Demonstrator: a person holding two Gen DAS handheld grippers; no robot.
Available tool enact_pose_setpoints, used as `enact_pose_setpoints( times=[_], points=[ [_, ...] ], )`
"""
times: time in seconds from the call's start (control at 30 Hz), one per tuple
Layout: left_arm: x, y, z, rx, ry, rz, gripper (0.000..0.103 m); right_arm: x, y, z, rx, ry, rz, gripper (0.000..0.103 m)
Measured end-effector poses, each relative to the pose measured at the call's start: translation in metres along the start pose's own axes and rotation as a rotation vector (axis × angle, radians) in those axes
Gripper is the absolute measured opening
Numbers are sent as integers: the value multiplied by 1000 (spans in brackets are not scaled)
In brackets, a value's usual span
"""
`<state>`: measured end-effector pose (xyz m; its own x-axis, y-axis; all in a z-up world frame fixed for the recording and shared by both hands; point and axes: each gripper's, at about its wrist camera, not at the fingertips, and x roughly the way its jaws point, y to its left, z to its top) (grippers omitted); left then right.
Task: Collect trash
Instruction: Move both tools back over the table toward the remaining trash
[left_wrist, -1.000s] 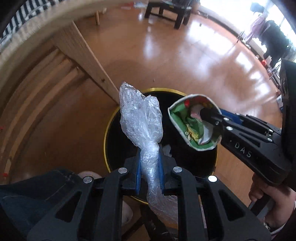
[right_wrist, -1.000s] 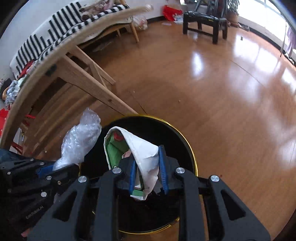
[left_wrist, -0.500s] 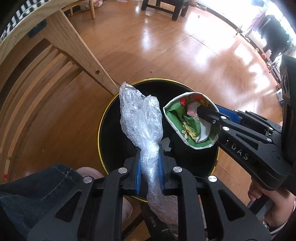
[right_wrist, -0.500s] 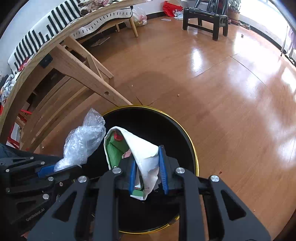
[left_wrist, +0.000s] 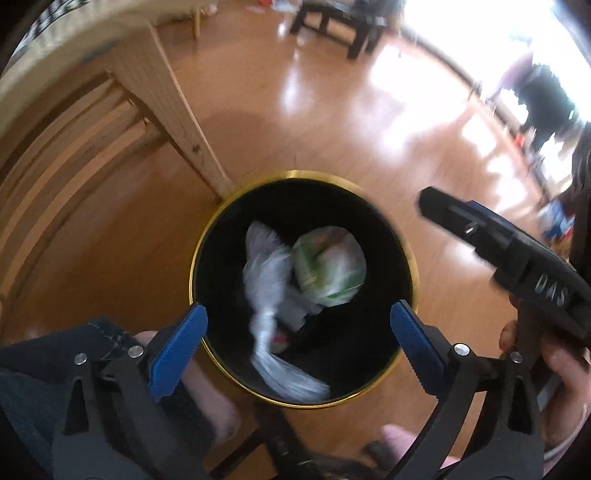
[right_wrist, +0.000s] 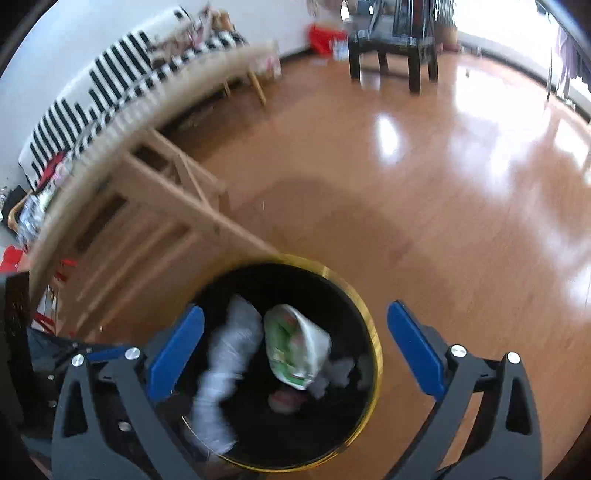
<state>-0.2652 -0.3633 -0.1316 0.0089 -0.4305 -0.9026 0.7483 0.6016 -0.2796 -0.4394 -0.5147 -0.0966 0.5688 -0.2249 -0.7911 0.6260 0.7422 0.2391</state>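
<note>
Released since the earlier frames, clear plastic wrap (left_wrist: 266, 280) and green wrapper (left_wrist: 328, 266), blurred, apparently fall inside the black bin (left_wrist: 207, 258); left gripper (left_wrist: 299, 325) and right gripper (right_wrist: 295, 332) are opening, jaws wide, empty, beside a wooden table leg (left_wrist: 177, 110).

Each black hand-held gripper (left_wrist: 298, 325) is showing blue pads, silver screws; one is bearing "DAS" lettering; the person is wearing dark jeans (left_wrist: 44, 365).
</note>
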Motion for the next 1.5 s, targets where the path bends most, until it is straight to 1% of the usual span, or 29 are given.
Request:
enact_pose_setpoints(
  times=[0.07,0.13,0.17,0.2,0.27,0.3,0.33,0.37,0.43,0.47,0.57,0.67,0.77,0.87,0.93,1.03,1.17,1.23,1.3,1.4,1.5],
  points=[
    [-23,11,-1,-59,-33,-10,96,-22,-1,14,7,-75,-1,96],
    [-57,23,-2,-91,-110,1,96,-42,6,27,-4,-155,-7,96],
    [-84,32,-2,-95,-178,29,96,-46,11,30,-13,-174,-5,96],
    [-104,39,-2,-95,-225,60,96,-51,22,35,-34,-194,-2,96],
    [-152,68,-2,-121,-312,152,97,-52,47,45,-86,-200,25,96],
    [-169,86,-3,-151,-330,195,97,-50,60,48,-112,-200,43,96],
    [-181,102,-3,-179,-341,231,97,-47,83,53,-155,-196,75,96],
    [-199,131,-6,-233,-363,302,97,-44,100,57,-188,-191,97,96],
    [-215,168,-11,-302,-372,389,97,-33,142,66,-263,-176,135,96],
    [-224,192,-15,-355,-369,434,97,-28,165,69,-301,-171,147,96],
    [-242,245,-22,-460,-366,485,97,-16,223,77,-402,-167,163,96],
    [-255,283,-17,-502,-367,518,97,-6,275,85,-471,-171,186,96],
    [-263,315,0,-528,-375,525,97,2,323,99,-519,-196,200,96],
    [-268,333,23,-526,-403,542,97,7,360,110,-556,-221,225,96],
    [-263,339,40,-512,-418,554,97,12,384,116,-580,-232,231,96],
    [-242,352,59,-497,-373,513,97,24,418,121,-621,-230,238,96],
    [-222,365,75,-459,-303,513,97,47,456,127,-665,-209,254,96],
    [-219,368,74,-437,-288,517,97,56,470,132,-663,-208,263,96],
    [-218,372,68,-427,-277,523,97,66,484,134,-672,-188,279,96],
    [-223,381,58,-408,-262,541,97,77,493,124,-693,-166,301,96],
    [-225,395,45,-419,-234,551,97,90,501,114,-697,-95,324,96]
  ],
)
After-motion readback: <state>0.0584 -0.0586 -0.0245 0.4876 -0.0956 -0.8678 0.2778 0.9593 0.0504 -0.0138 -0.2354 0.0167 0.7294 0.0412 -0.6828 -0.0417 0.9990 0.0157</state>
